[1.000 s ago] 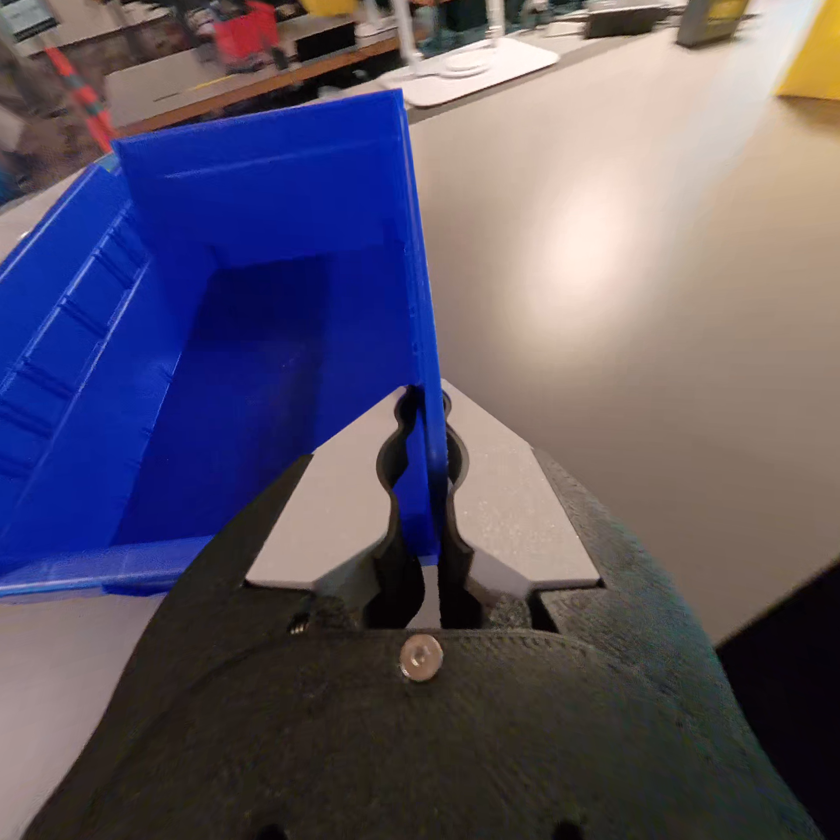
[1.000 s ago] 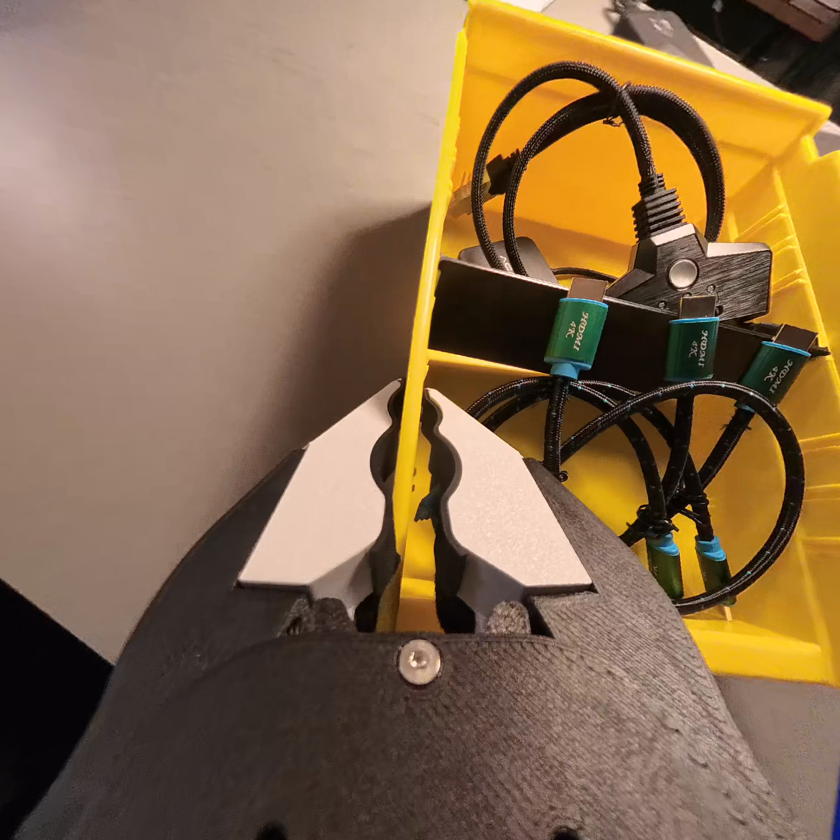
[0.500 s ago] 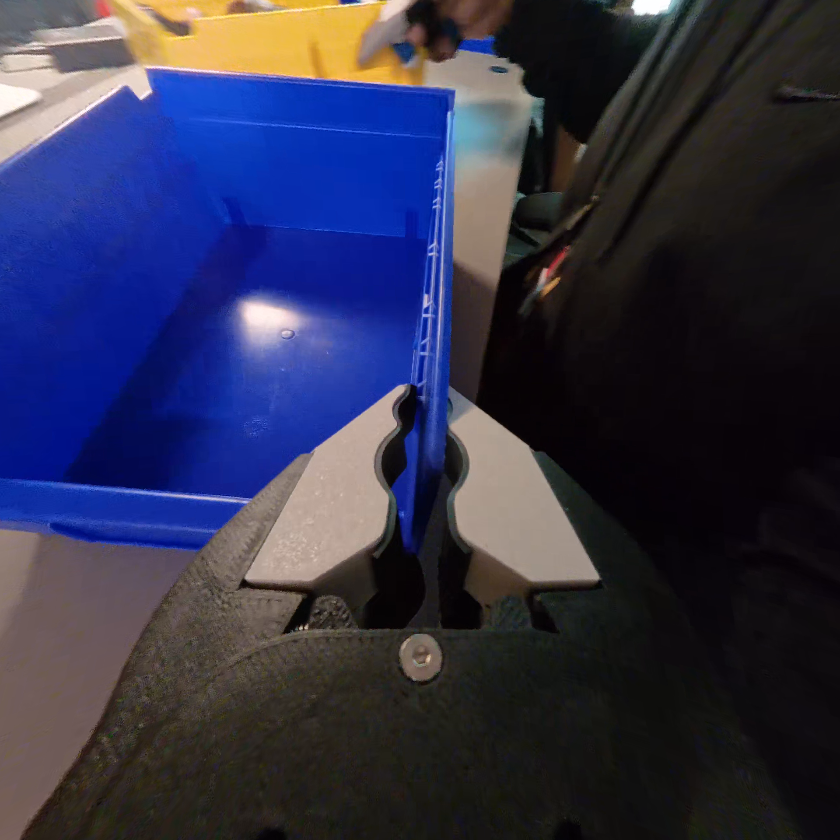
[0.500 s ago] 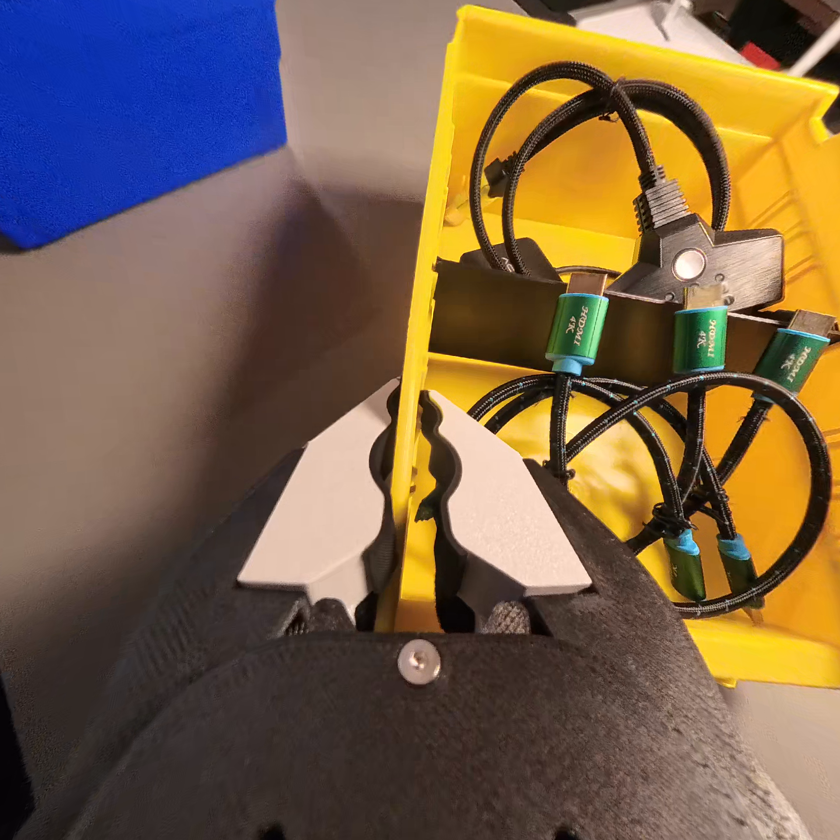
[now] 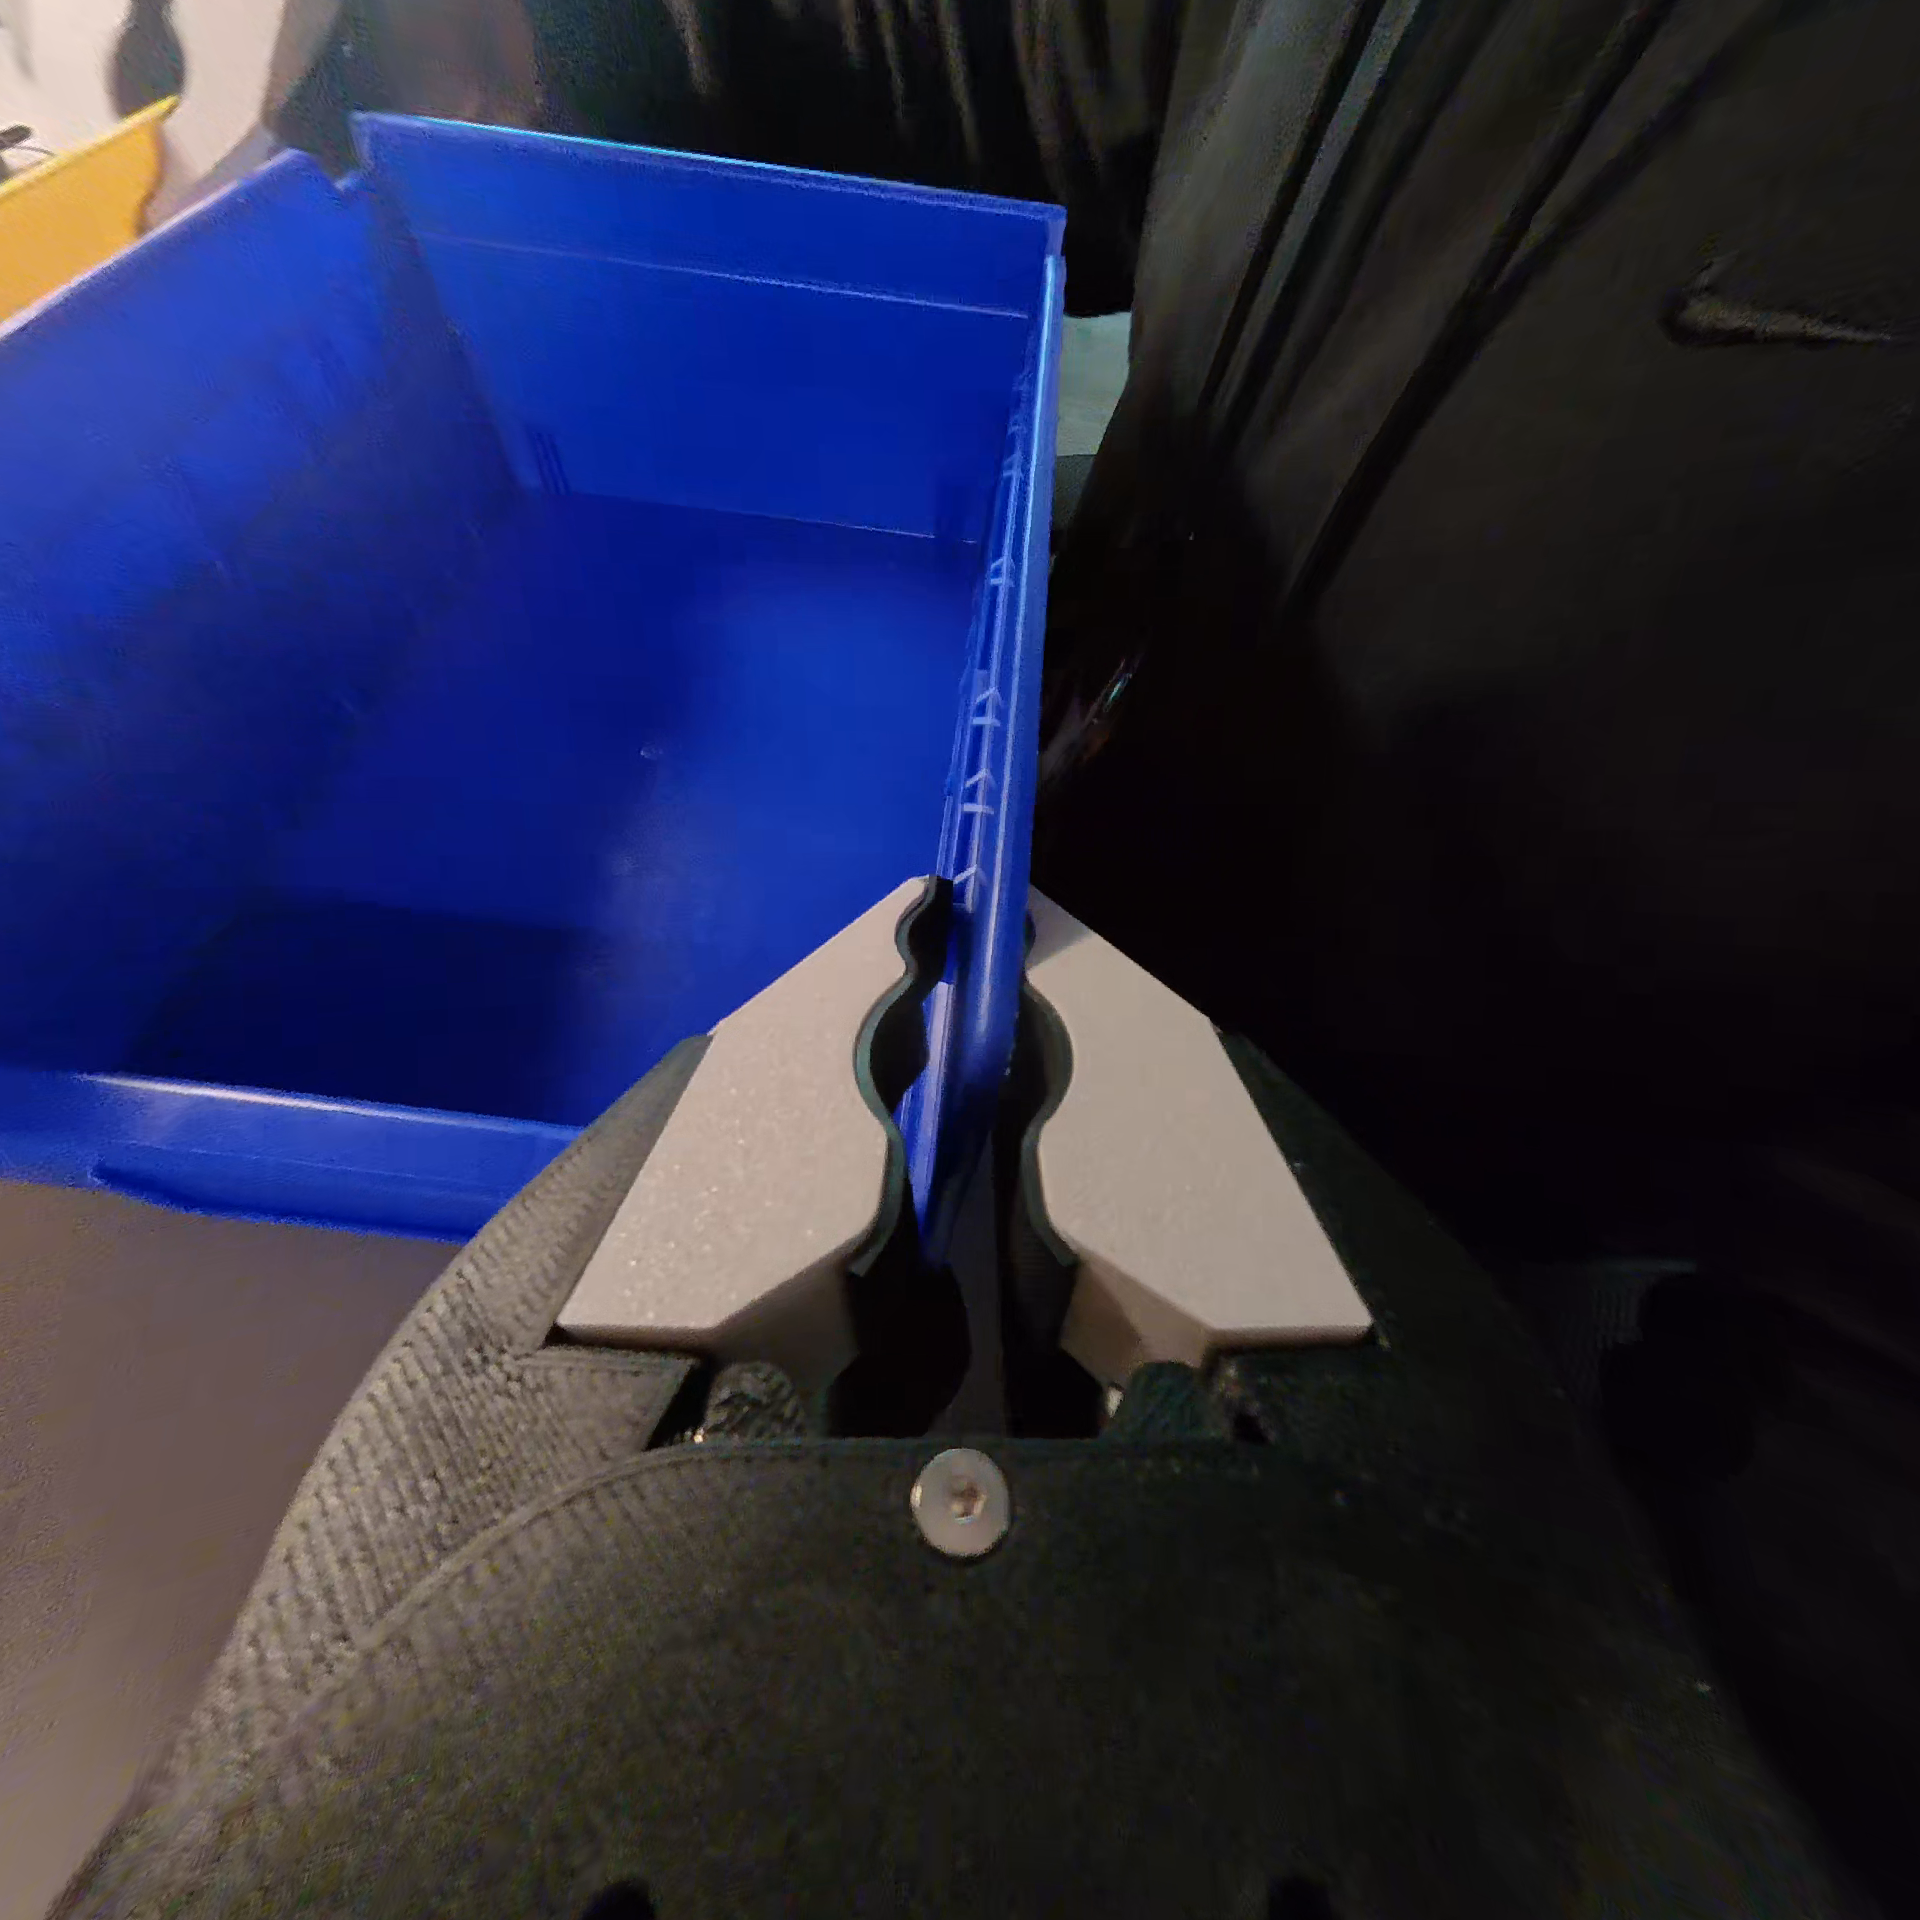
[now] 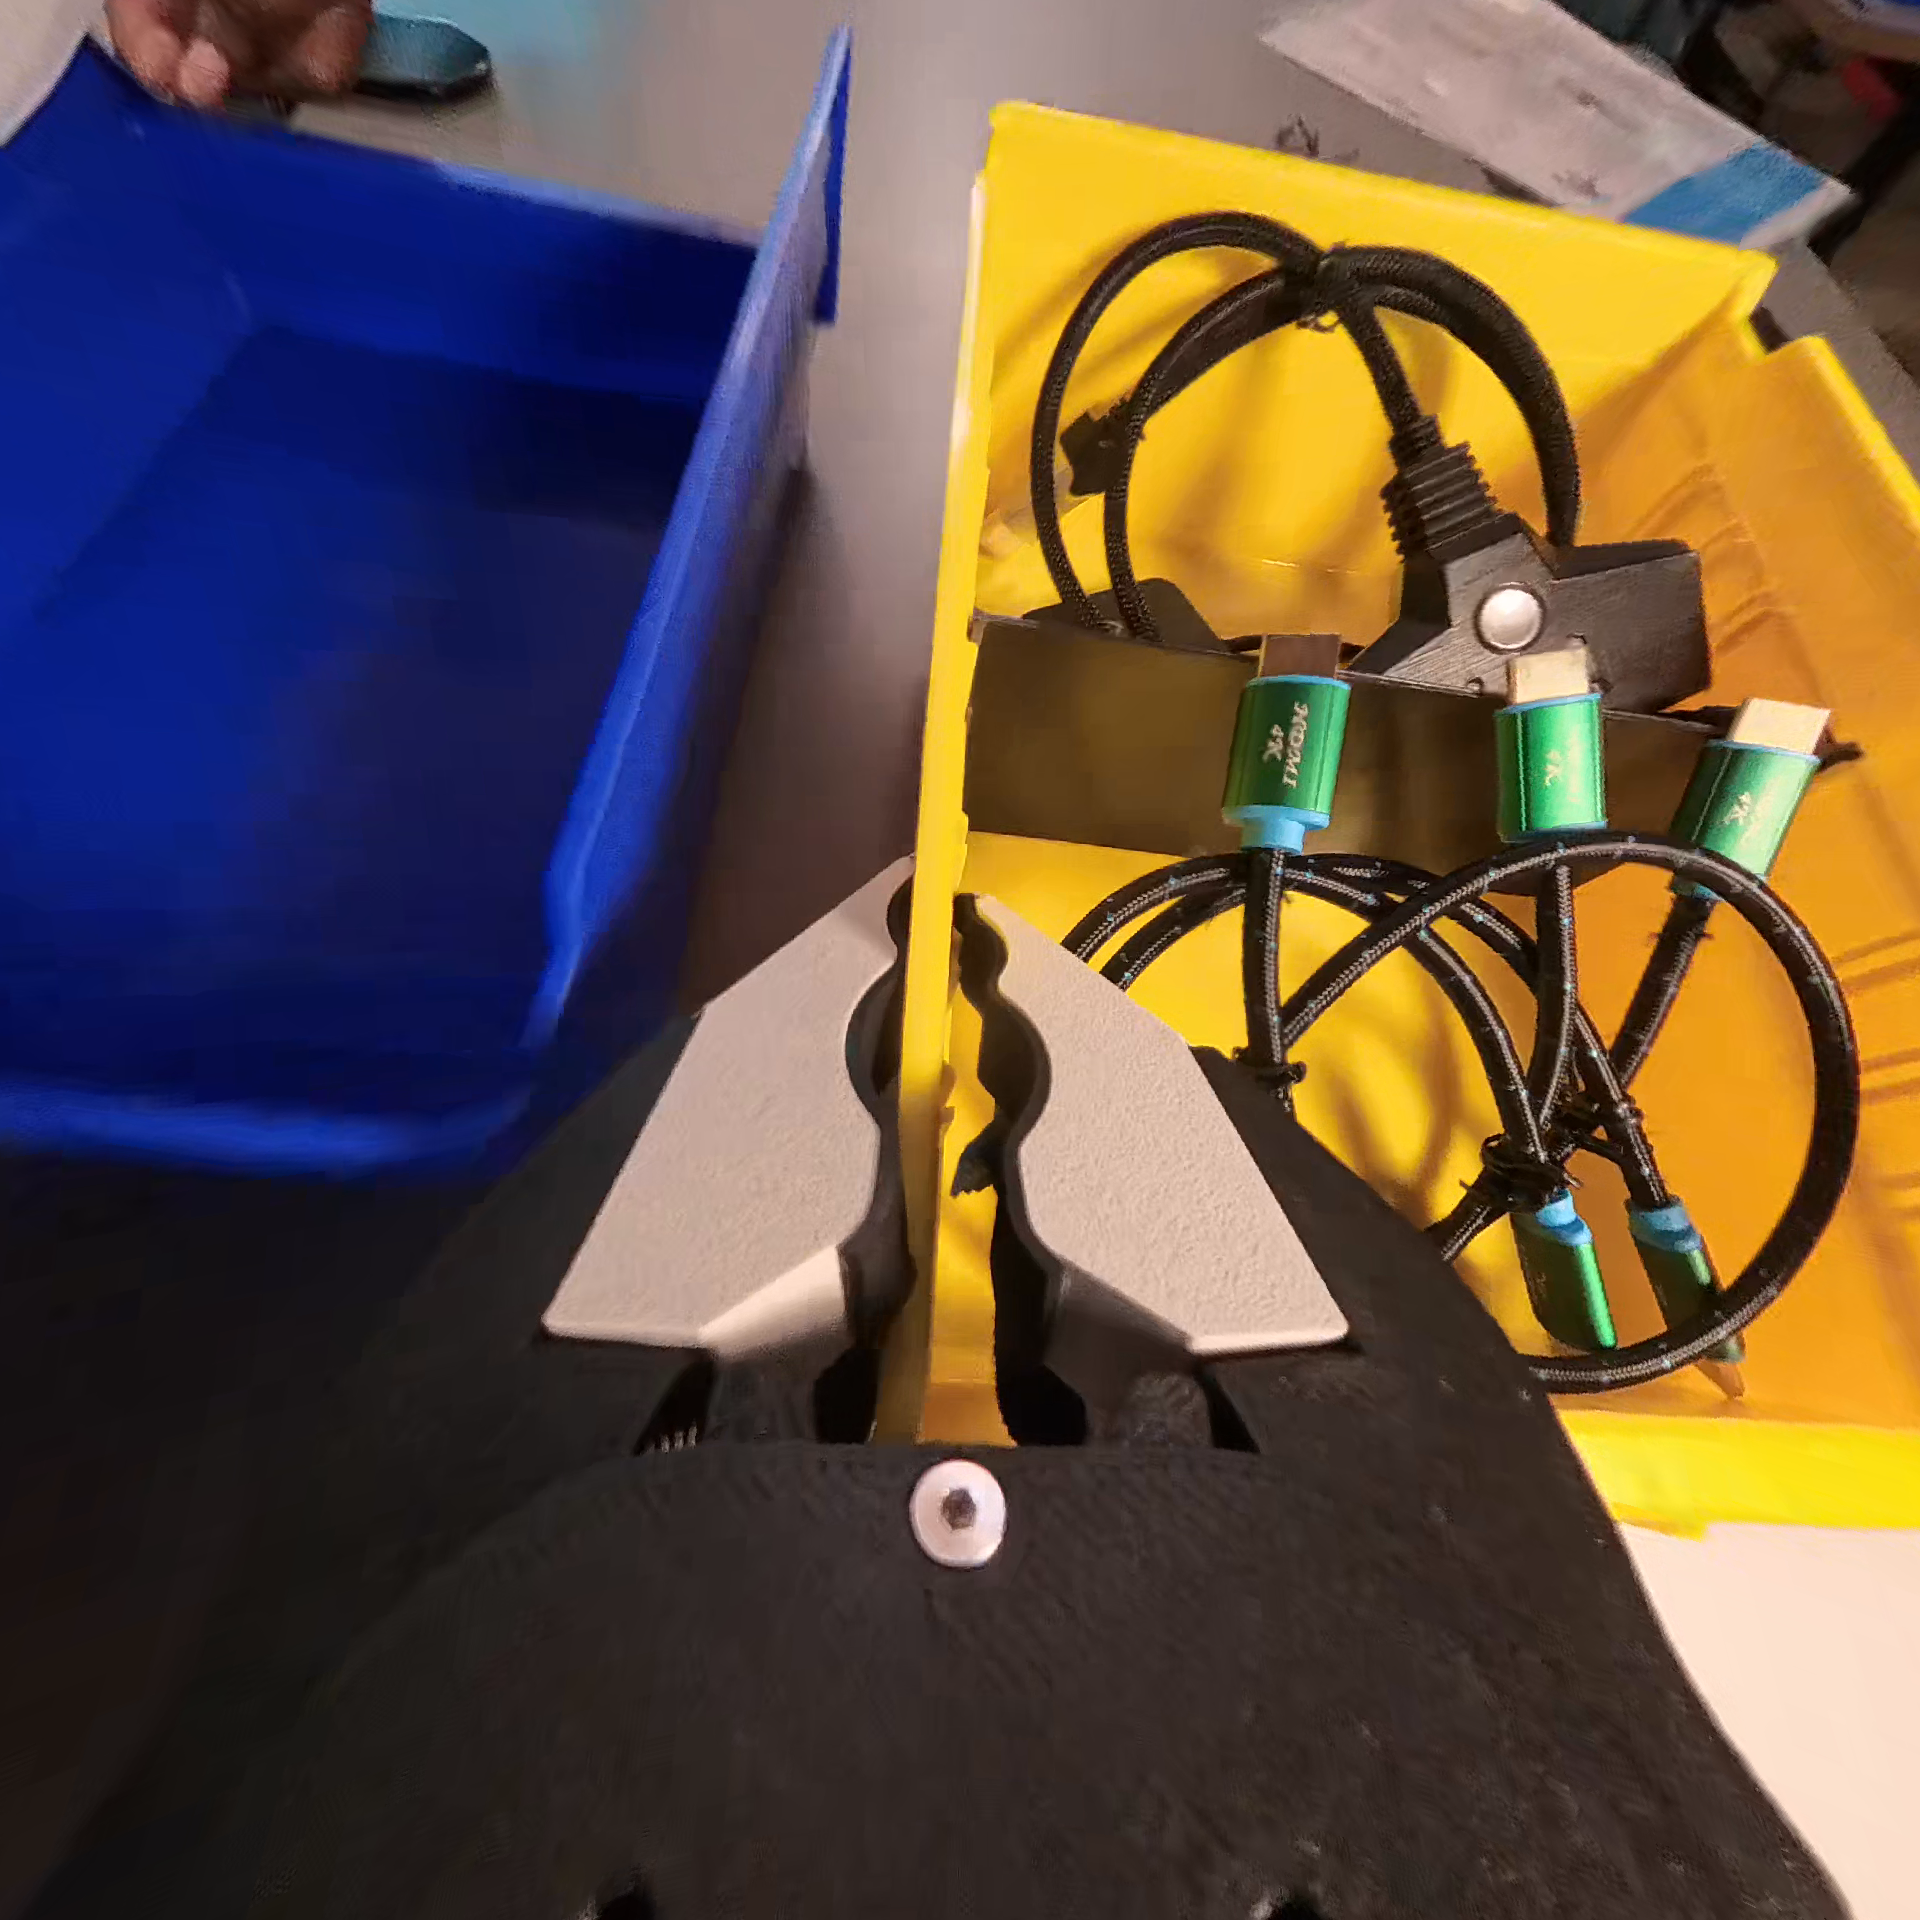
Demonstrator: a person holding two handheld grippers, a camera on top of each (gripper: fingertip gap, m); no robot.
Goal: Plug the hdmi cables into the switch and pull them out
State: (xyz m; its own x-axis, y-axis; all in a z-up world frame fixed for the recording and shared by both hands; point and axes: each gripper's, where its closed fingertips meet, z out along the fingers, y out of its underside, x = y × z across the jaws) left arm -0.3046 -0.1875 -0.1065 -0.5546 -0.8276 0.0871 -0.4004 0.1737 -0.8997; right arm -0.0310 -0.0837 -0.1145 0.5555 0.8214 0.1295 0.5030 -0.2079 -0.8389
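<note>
Right wrist view: right gripper (image 6: 935, 914) pinches yellow bin (image 6: 1351, 187) wall; a tilt could spill cables (image 6: 1455, 987) lying just right.

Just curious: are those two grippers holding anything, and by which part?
Yes. The left gripper clamps the blue bin by its side wall; the right gripper clamps the yellow bin by its side wall.

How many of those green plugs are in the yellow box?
5. Three green plugs lean on the black divider; two lie near the yellow box's front. More may be hidden.
</note>
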